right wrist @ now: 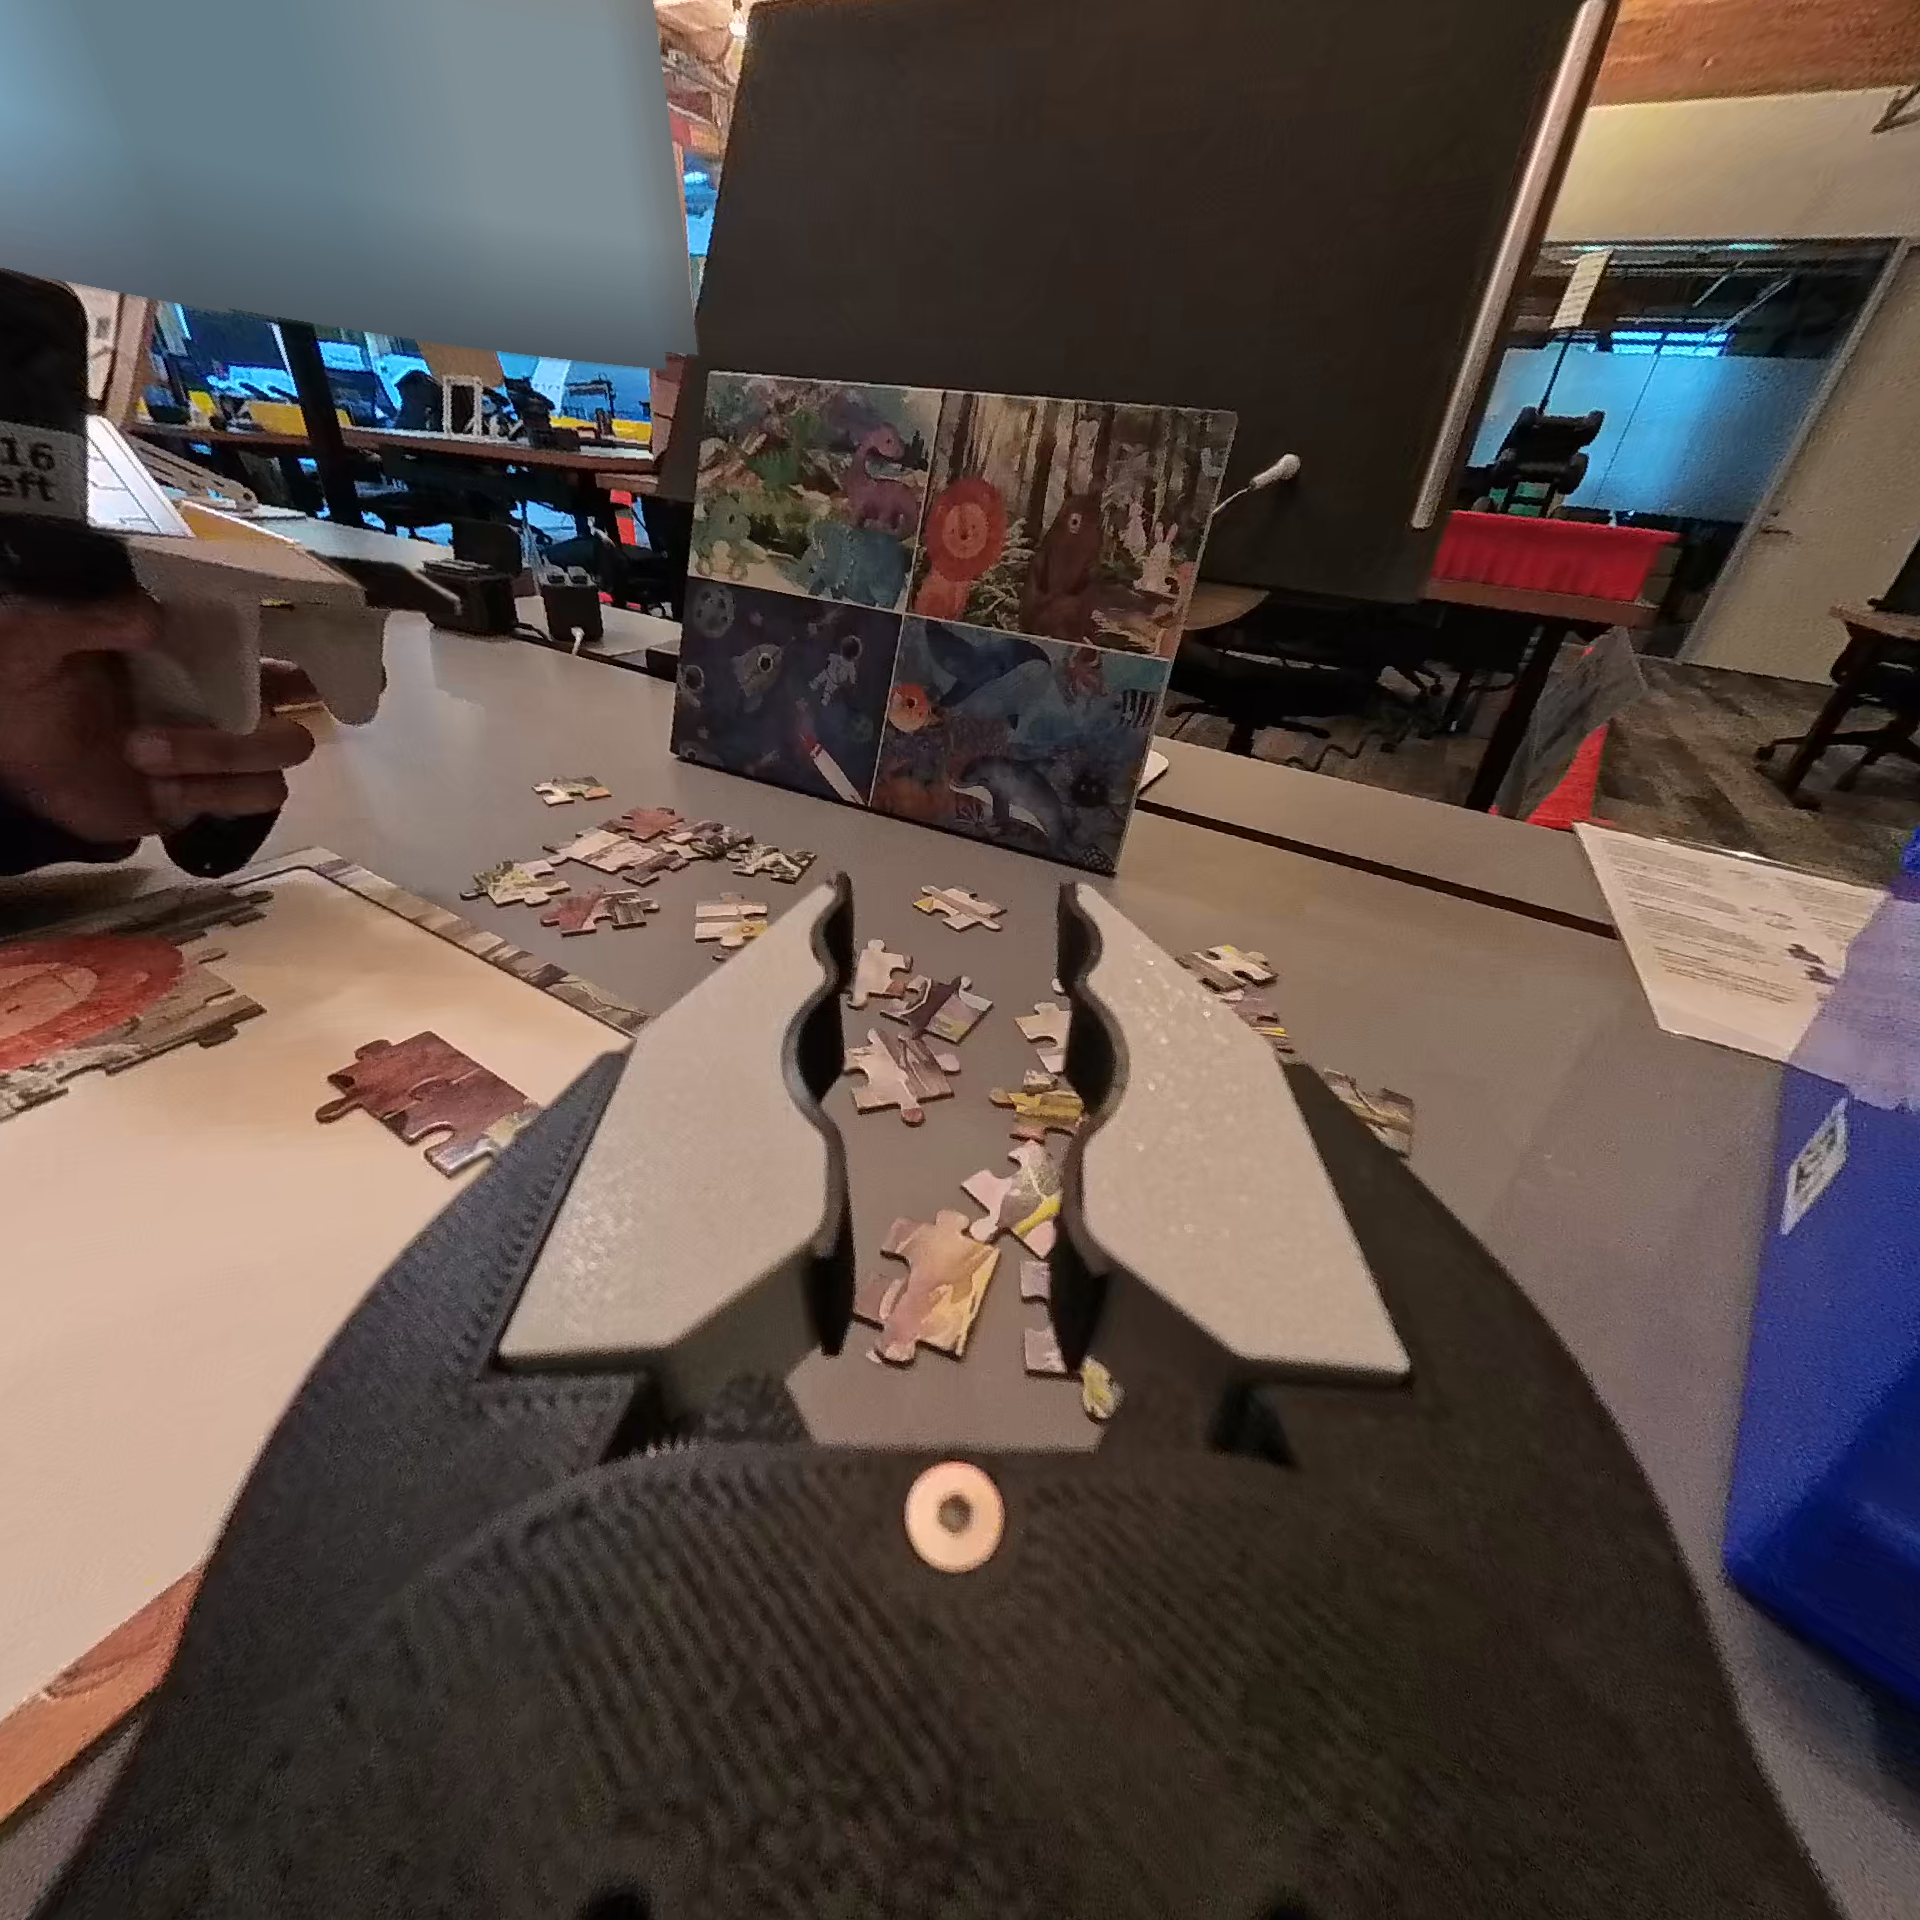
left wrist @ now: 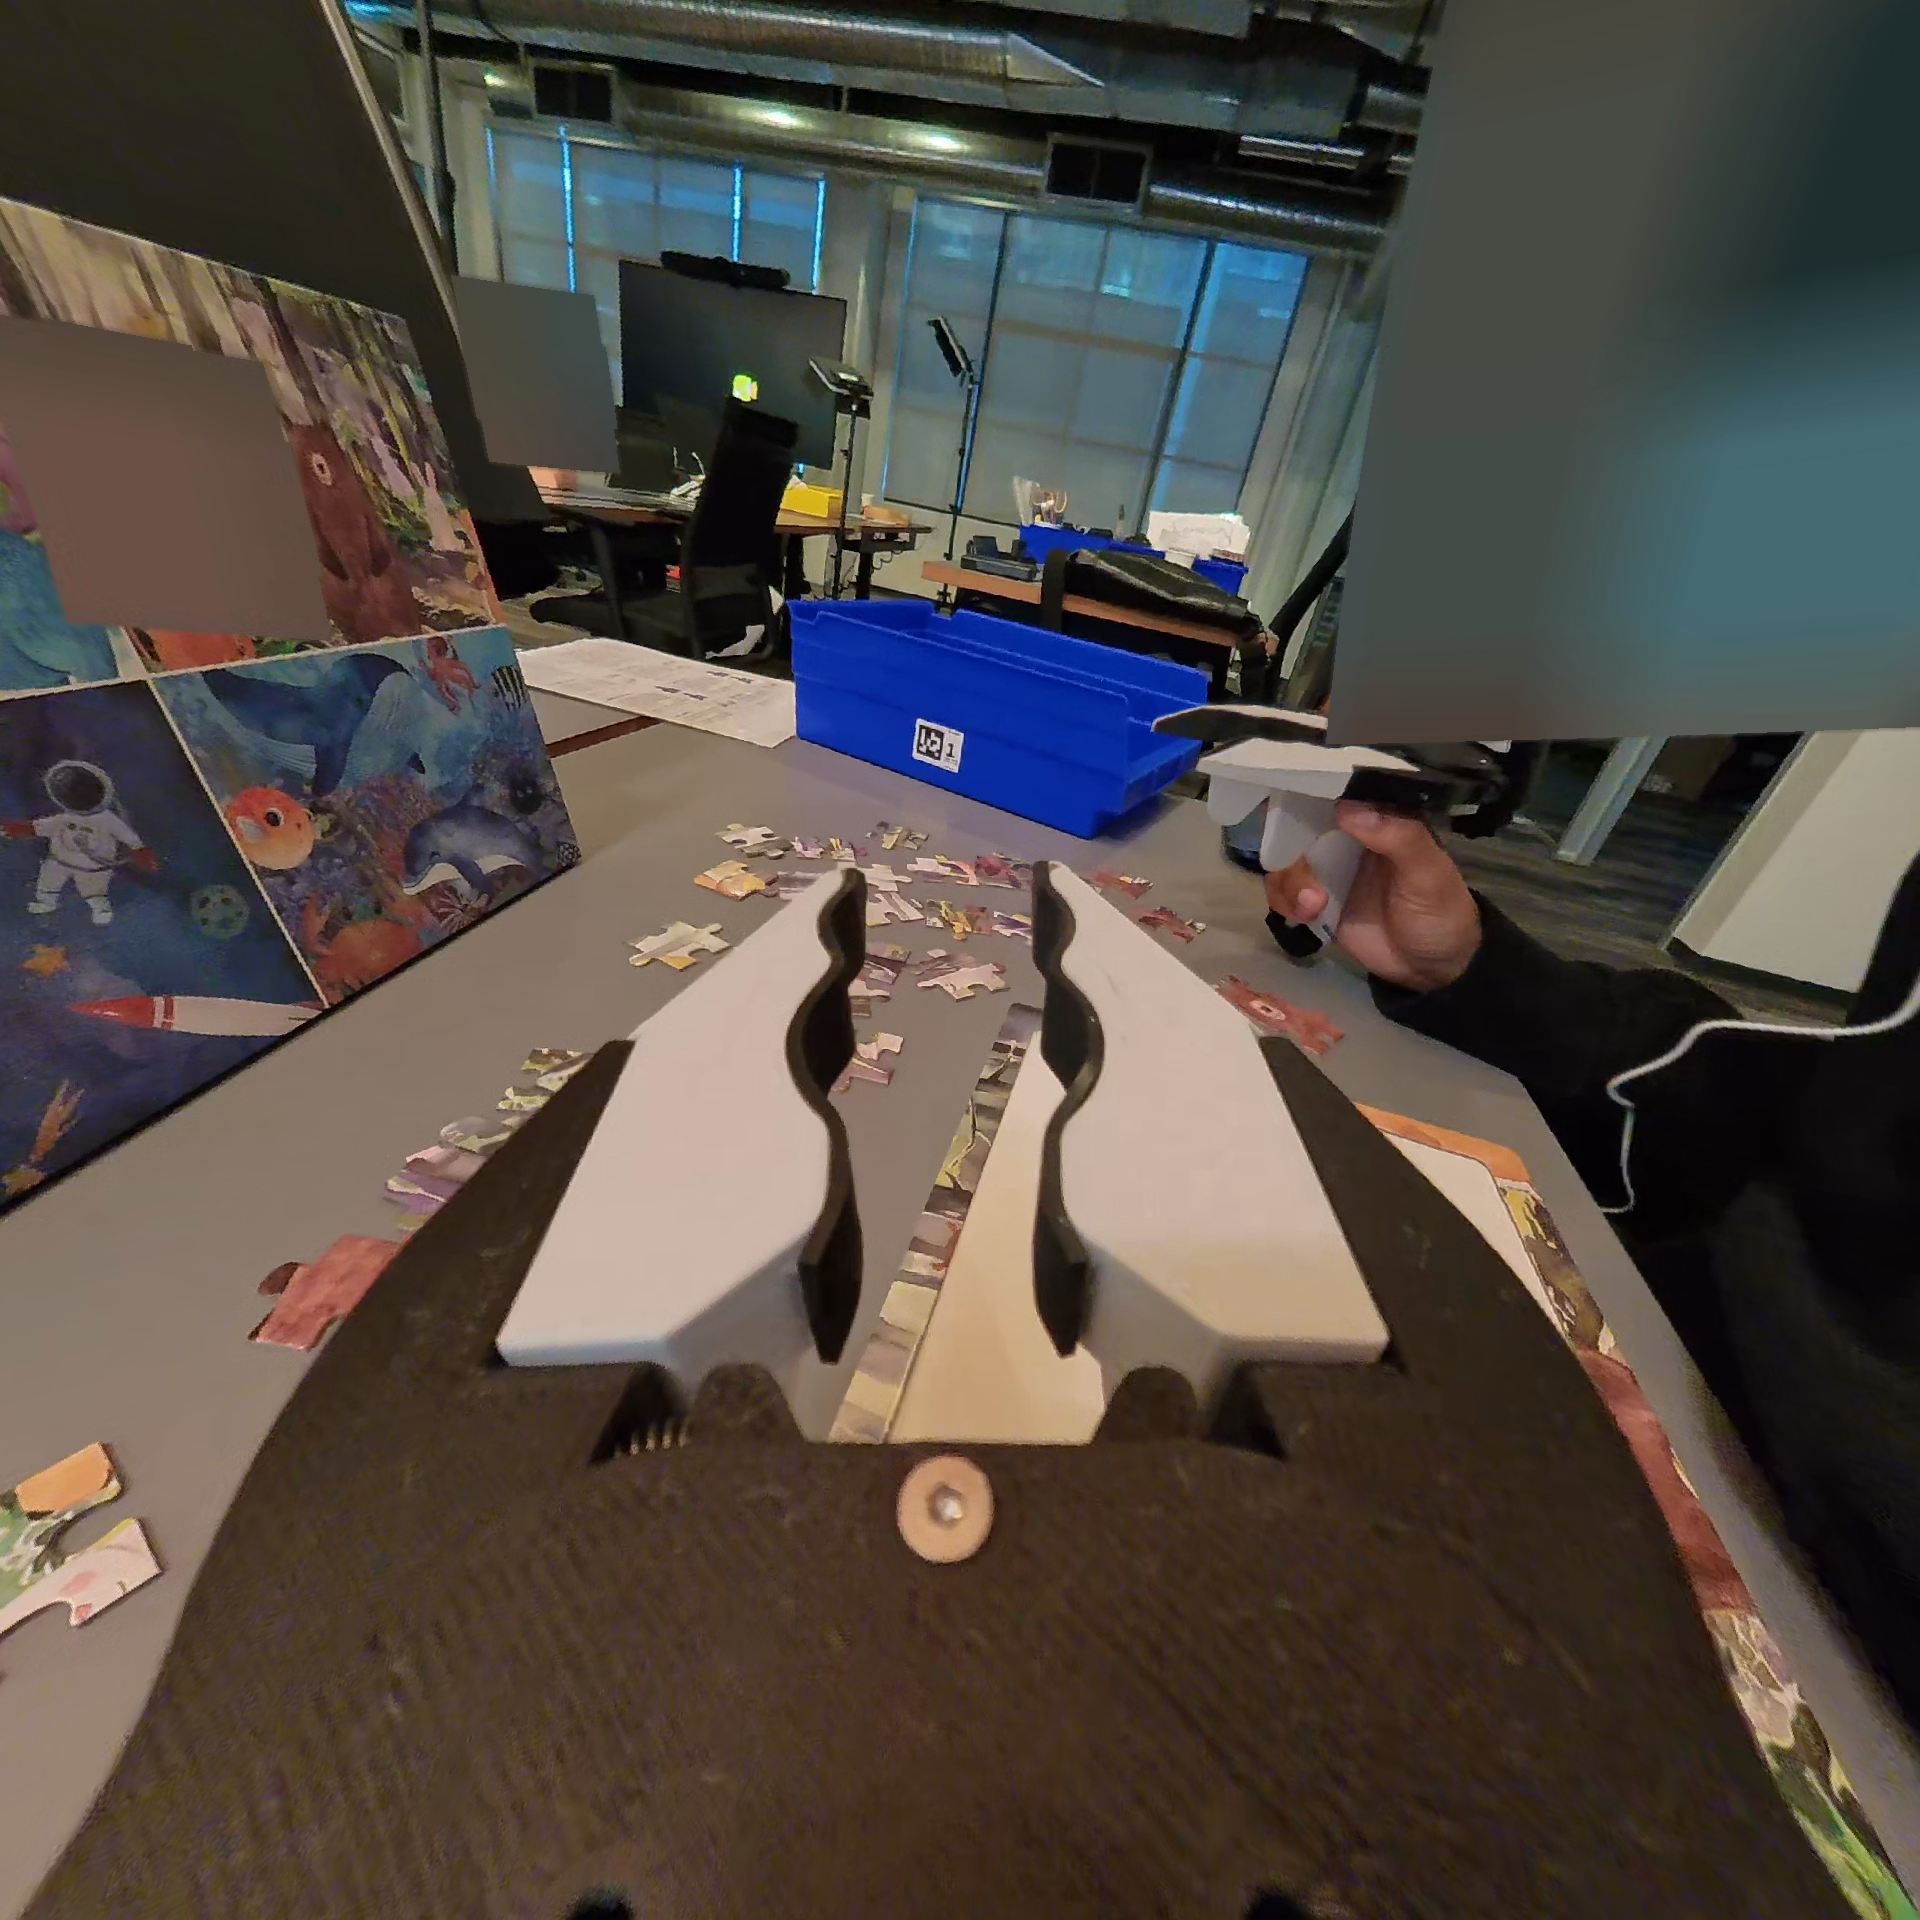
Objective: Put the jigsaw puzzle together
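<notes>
Several loose jigsaw pieces (left wrist: 966, 971) lie scattered on the grey table (left wrist: 644, 1039). My left gripper (left wrist: 948, 883) is open and empty, low over the edge of the cream puzzle board (left wrist: 987, 1330) and its picture border. My right gripper (right wrist: 956, 899) is open and empty above a cluster of loose pieces (right wrist: 904, 1070). The board (right wrist: 260, 1195) lies to its left. It holds a joined lion section (right wrist: 94, 997) and a brown joined group (right wrist: 426, 1091). Each gripper shows in the other's view, held in a hand (left wrist: 1392, 914).
The puzzle box (right wrist: 935, 613) stands upright at the back with its pictures facing me; it also shows in the left wrist view (left wrist: 260, 831). A blue bin (left wrist: 987, 696) sits at the table's far right (right wrist: 1829, 1299). A printed sheet (right wrist: 1745, 935) lies beside it. The tips of one gripper are about 25 centimetres away from the tips of the other.
</notes>
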The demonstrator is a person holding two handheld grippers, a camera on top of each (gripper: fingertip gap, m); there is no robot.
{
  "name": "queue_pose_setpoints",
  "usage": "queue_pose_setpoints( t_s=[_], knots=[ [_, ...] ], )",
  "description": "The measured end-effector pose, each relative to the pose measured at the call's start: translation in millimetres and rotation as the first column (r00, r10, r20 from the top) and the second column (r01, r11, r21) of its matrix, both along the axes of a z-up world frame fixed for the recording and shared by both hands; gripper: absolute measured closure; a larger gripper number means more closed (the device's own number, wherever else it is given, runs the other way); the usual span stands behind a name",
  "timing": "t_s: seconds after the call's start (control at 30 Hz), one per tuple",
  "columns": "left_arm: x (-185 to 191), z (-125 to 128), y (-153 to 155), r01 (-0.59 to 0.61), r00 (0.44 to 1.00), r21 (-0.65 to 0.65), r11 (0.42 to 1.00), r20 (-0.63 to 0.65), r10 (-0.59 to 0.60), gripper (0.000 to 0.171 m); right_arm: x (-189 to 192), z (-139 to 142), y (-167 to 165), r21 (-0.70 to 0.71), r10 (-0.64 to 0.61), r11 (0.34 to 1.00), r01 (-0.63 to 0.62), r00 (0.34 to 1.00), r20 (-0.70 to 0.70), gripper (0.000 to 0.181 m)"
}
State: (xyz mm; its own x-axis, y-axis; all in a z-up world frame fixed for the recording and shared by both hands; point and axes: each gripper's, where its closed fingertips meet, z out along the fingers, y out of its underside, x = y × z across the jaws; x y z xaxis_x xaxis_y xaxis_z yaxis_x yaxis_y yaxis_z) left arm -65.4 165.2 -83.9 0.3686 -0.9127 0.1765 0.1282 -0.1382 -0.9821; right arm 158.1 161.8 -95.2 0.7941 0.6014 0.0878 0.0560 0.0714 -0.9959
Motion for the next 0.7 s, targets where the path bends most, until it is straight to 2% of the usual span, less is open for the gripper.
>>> queue_pose_setpoints(
  t_s=[0.13, 0.5, 0.7],
  knots=[
    [1, 0, -3, 0.009, 1.0, 0.011, 1.0, -0.008, -0.009, 0.141, 4, -2, 4, 0.003, -0.042, 0.999, 0.042, 0.999, 0.027, 0.145],
    [-2, -1, 0, 0.0, 1.0, -0.008, 1.0, 0.01, 0.0, 0.141, 19, 11, 0, 0.024, -0.055, 0.998, 0.057, 0.995, -0.085, 0.147],
    [-3, 4, -1, -0.041, 0.999, 0.063, 0.997, -0.006, 0.041, 0.148, 26, 24, -6, 0.07, -0.048, 0.996, 0.058, 0.989, -0.143, 0.149]
  ],
)
